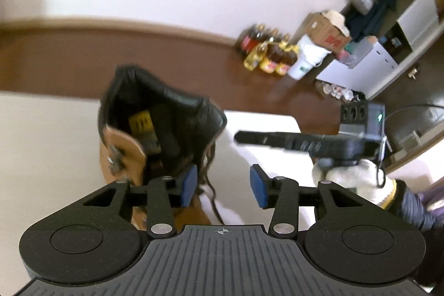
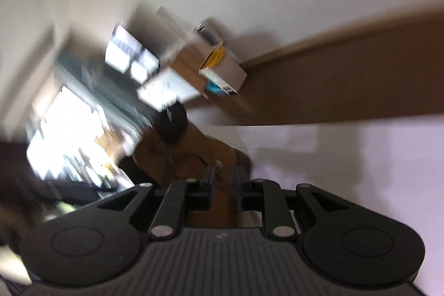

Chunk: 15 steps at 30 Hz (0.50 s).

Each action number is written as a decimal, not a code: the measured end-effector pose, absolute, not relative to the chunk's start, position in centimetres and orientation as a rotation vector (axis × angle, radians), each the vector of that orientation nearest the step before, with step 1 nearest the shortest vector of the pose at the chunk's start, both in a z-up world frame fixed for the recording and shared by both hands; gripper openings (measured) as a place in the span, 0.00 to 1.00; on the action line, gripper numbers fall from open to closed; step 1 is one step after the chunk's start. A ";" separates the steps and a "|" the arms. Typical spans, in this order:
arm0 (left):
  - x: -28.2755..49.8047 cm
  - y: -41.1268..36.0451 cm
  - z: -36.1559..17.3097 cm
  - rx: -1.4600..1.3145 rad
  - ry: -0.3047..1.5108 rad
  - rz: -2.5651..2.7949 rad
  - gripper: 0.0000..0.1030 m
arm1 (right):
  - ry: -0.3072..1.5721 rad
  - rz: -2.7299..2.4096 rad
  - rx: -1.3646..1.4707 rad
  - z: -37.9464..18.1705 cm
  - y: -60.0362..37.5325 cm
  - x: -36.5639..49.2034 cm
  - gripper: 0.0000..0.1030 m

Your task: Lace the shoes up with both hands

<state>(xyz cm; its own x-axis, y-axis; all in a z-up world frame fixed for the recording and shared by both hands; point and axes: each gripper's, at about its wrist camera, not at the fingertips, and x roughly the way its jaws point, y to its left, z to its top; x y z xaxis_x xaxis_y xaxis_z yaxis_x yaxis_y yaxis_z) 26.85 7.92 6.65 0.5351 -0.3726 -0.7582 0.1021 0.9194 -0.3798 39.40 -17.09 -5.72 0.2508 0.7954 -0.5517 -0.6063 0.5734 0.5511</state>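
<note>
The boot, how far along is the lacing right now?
Done: little that shows. The tan boot stands on the white table with its collar gaping and tongue exposed; a dark lace hangs loose down its side.
In hand: nothing. The left gripper is open with the lace beside it, ungripped. The right gripper, slightly apart, holds nothing either; that view is blurred.
Left: regrip the lace, thread and tighten.

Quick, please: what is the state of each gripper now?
Left gripper: open, holding nothing; the lace hangs beside one pad.
Right gripper: slightly open, nothing visibly held.
</note>
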 end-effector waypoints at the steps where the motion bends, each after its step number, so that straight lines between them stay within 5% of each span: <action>1: 26.6 8.0 6.5 -0.307 0.968 -0.273 0.45 | 0.874 0.990 0.180 -5.6 -16.5 39.4 0.19; 5: 26.0 8.4 5.9 -0.306 0.981 -0.203 0.45 | 0.763 1.127 0.002 -4.7 -14.4 39.3 0.27; 11: 24.8 9.1 5.5 -0.330 0.979 -0.117 0.46 | 0.661 1.264 -0.230 -4.5 -10.8 38.8 0.27; 13: 24.2 9.7 5.2 -0.318 0.975 -0.100 0.46 | 0.634 1.297 -0.274 -4.6 -10.1 38.6 0.24; 15: 23.4 10.0 4.7 -0.315 0.977 -0.087 0.47 | 0.606 1.328 -0.315 -4.8 -9.5 38.4 0.10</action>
<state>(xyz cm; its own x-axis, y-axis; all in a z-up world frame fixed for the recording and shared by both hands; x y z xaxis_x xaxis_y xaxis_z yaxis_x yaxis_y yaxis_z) 23.42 9.96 4.70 0.5602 -0.2128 -0.8005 -0.0684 0.9513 -0.3007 38.38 -9.45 -4.81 0.1189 0.8078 -0.5774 -0.9655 0.2298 0.1226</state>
